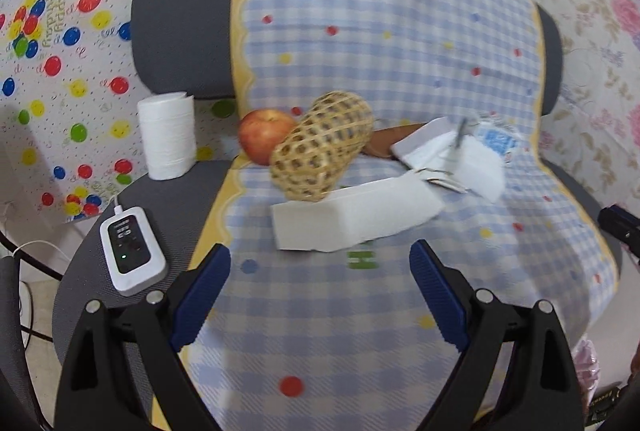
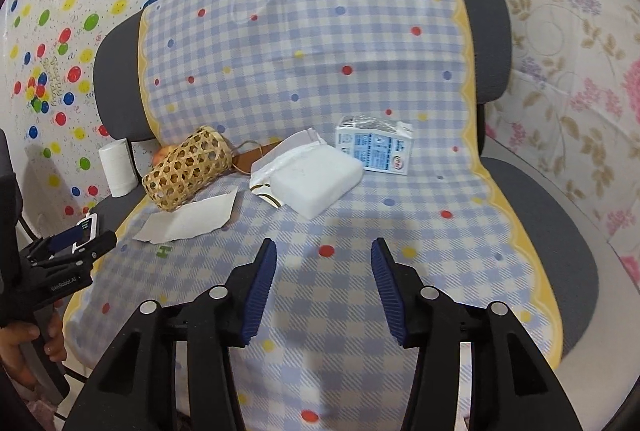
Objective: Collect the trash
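Note:
A torn white paper scrap (image 1: 352, 217) (image 2: 188, 221) lies on the checkered cloth of a chair seat, just ahead of my open, empty left gripper (image 1: 320, 263). A woven bamboo basket (image 1: 322, 145) (image 2: 188, 167) lies on its side behind it. A white packet in crumpled plastic wrap (image 2: 316, 177) (image 1: 452, 155) lies mid-seat, ahead of my open, empty right gripper (image 2: 324, 257). A blue-and-white milk carton (image 2: 374, 145) (image 1: 496, 141) lies behind it.
A red apple (image 1: 266, 135) sits behind the basket. A white roll (image 1: 168, 135) (image 2: 118, 167) and a white device with a cable (image 1: 132, 251) rest on the chair's left edge. A brown object (image 1: 386, 145) lies against the chair back. The left gripper's body (image 2: 60, 263) shows at the right wrist view's left edge.

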The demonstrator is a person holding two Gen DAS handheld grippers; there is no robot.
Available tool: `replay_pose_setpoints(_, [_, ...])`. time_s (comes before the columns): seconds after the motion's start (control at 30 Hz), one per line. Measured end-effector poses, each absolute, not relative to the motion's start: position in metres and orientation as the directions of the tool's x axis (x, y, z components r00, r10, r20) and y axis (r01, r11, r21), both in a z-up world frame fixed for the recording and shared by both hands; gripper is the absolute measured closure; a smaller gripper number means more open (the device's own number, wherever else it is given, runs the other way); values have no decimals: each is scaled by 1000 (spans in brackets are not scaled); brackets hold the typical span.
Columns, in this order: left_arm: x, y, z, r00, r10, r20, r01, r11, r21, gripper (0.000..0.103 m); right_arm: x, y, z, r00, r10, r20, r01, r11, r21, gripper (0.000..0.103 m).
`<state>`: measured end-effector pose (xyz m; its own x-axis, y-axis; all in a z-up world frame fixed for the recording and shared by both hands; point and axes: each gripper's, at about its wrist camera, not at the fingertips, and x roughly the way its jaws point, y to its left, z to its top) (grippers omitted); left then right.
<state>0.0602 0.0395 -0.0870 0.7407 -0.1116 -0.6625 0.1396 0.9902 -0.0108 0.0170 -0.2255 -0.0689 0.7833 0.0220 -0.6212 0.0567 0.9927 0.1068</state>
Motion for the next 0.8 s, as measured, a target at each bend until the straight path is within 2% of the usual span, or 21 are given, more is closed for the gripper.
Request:
replay_pose_setpoints(0.1, [76, 49, -104, 717, -84, -692, 119, 993, 3, 22, 37, -219, -77, 773, 27, -634, 53, 993, 107, 67])
replay_pose_setpoints(0.3, [105, 58, -130, 661, -80, -746, 99, 995, -18, 38, 57, -211, -91, 756, 45, -653, 43, 992, 119, 67])
replay_pose_setpoints(0.4, [122, 57, -140, 624, -66, -779, 96, 995, -7, 38, 58, -210, -93, 753, 46, -656, 39, 993, 114, 67])
replay_pose_setpoints(0.47, [129, 54, -143, 606, -83, -791, 120, 993, -12, 38, 57, -211, -94, 751, 40, -659, 41, 993, 107, 67])
replay_pose_setpoints(0.63, [124, 41, -142, 590, -147, -794, 214, 977, -22, 61, 52, -217, -92, 752, 38, -658, 53, 992, 117, 67])
replay_pose_setpoints(0.8, [102, 10, -138, 558, -254, -790, 345, 937, -58, 65, 41, -223, -89, 757, 36, -653, 60, 990, 124, 67])
